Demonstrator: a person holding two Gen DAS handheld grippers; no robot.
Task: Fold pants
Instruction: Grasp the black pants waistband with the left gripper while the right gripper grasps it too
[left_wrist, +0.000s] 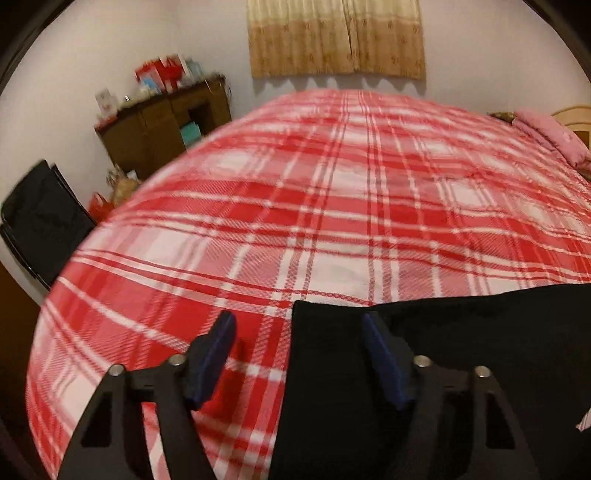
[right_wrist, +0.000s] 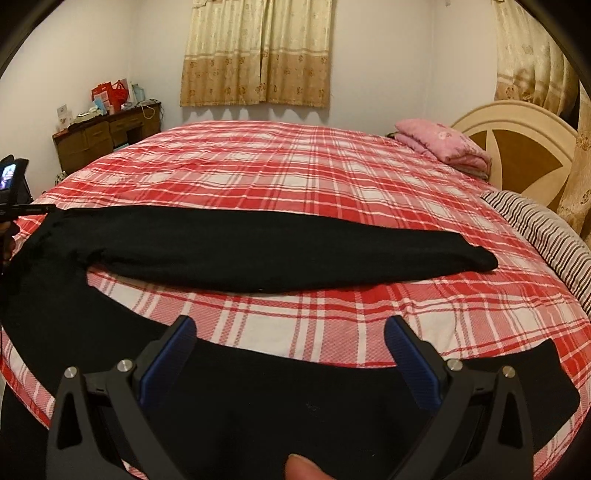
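Black pants (right_wrist: 258, 251) lie spread on the plaid bed (right_wrist: 332, 177). Left gripper (left_wrist: 299, 325) gapes over their edge, gripping nothing. Right gripper (right_wrist: 290, 328) hangs open above one leg.

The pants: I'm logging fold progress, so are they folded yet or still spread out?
Spread out. In the right wrist view the black pants lie flat on the plaid bedspread, legs apart in a V, neither one doubled over.

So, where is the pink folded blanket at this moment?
In the right wrist view, the pink folded blanket lies at the far right of the plaid bed, beside the round headboard.
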